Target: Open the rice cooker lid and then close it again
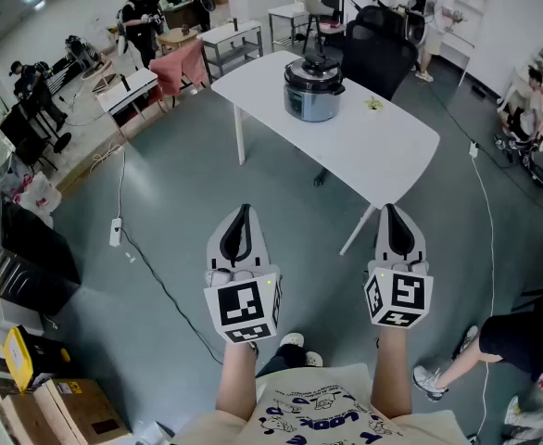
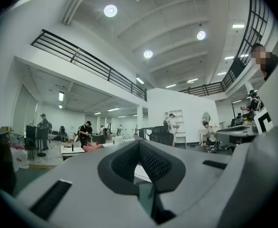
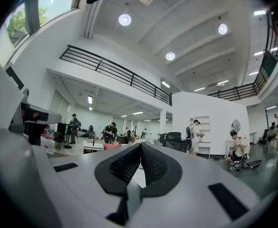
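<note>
Rice cooker (image 1: 313, 88): silver body, dark lid down, standing on the white tabletop (image 1: 383, 146) toward its far left end. It is well ahead of both grippers, roughly between their lines, and nothing touches it.

Left gripper (image 1: 243, 210): held level over the floor, jaws pressed together, nothing between them. Right gripper (image 1: 389, 209): level beside it, jaws likewise together and empty. Each carries a marker cube (image 1: 244, 309) at its rear.

A small yellow-green object (image 1: 374, 104) lies on the tabletop right of the cooker. A black office chair (image 1: 380, 56) stands behind the tabletop.

Room: large open hall, grey floor (image 1: 179, 193), a cable and power strip (image 1: 116, 232) at left, cardboard boxes (image 1: 72, 413) lower left, people at other desks, and a railed upper gallery.

Writing: blue print on the person's shirt (image 1: 322, 415), not legible.
</note>
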`<state>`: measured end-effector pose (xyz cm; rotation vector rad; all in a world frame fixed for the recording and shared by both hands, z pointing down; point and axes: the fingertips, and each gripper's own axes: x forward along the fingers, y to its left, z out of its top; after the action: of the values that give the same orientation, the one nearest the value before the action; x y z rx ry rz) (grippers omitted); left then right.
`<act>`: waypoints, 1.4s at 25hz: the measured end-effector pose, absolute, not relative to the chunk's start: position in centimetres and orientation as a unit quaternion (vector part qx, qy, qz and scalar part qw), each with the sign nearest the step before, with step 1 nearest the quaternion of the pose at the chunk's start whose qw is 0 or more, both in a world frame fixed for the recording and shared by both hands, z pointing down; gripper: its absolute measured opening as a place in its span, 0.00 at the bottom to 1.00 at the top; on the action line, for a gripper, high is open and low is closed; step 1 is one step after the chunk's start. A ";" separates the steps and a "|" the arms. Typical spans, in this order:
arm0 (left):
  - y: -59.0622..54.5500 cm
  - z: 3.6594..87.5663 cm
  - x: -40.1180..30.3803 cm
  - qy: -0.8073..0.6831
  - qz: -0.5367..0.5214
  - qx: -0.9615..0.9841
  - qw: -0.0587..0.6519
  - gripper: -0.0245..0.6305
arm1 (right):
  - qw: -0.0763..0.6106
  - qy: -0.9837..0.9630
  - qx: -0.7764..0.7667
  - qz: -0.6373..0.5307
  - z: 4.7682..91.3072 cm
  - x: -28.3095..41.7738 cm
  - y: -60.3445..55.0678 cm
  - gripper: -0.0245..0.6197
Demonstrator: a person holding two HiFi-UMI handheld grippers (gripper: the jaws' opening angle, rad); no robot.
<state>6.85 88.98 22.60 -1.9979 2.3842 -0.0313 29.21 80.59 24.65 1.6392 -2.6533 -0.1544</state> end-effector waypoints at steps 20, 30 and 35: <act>83.3 23.8 3.9 0.760 -0.013 -0.649 0.014 0.06 | 0.008 -0.843 0.536 -0.046 25.9 26.8 75.3 0.05; 79.9 25.0 0.6 0.753 -0.007 -0.658 0.014 0.06 | 0.012 -0.846 0.532 -0.042 27.4 23.3 72.6 0.11; 77.2 24.8 -0.5 0.744 0.004 -0.668 0.014 0.20 | 0.021 -0.847 0.529 -0.044 27.6 21.5 70.0 0.09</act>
<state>-0.47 77.17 24.80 -2.0810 2.3170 0.0113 21.50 70.00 27.63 1.6406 -2.6269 -0.1379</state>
